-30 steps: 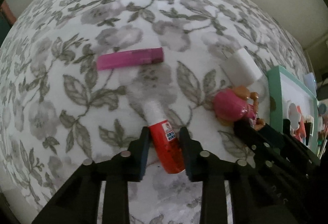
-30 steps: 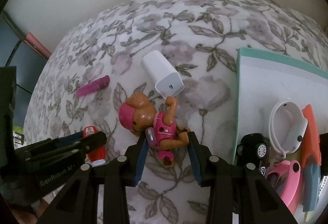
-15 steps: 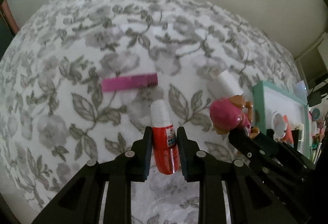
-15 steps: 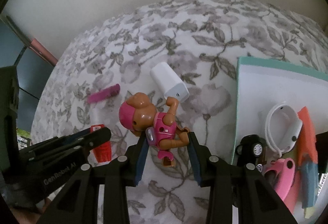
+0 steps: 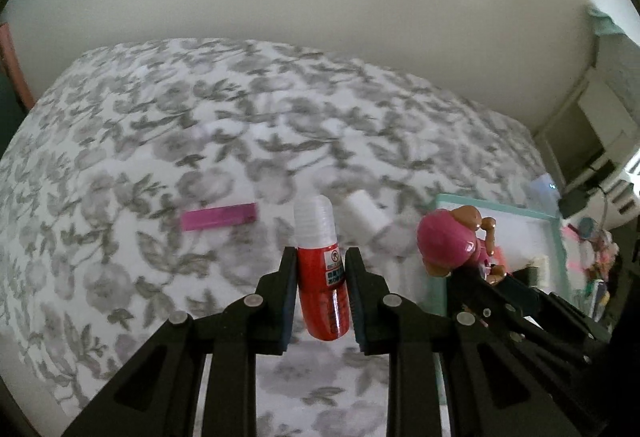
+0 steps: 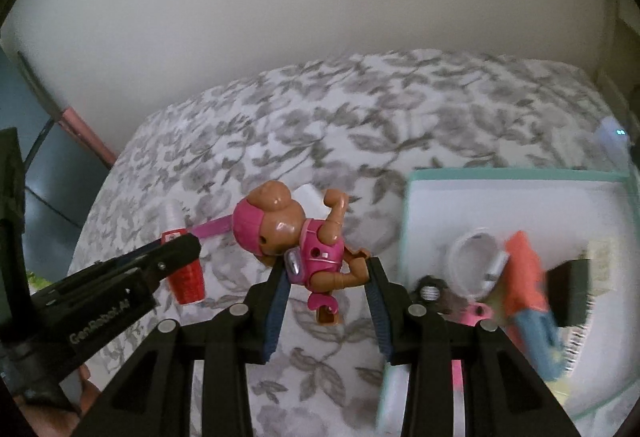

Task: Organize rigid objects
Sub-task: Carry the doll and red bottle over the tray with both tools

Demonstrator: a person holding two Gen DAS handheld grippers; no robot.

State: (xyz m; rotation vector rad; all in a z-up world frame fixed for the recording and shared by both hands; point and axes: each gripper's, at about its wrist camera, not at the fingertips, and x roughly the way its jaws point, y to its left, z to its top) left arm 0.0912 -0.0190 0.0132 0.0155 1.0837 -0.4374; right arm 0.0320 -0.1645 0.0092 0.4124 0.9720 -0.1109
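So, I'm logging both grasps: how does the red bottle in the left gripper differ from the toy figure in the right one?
The red bottle is a smooth cylinder with a clear cap; the toy figure is lumpy, with jutting limbs. The bottle stands along the left gripper fingers; the figure lies crosswise in the right gripper. Both are clamped and lifted off the floral cloth.

The bottle [image 5: 320, 269] sits between the left gripper's [image 5: 321, 265] fingers, its cap beyond their tips. The stick [image 5: 218, 217] lies on the tablecloth [image 5: 160, 141] beyond and left of them. The toy figure [image 6: 298, 241] sits between the right gripper's [image 6: 326, 277] fingers; the tray [image 6: 512, 175] lies to their right.
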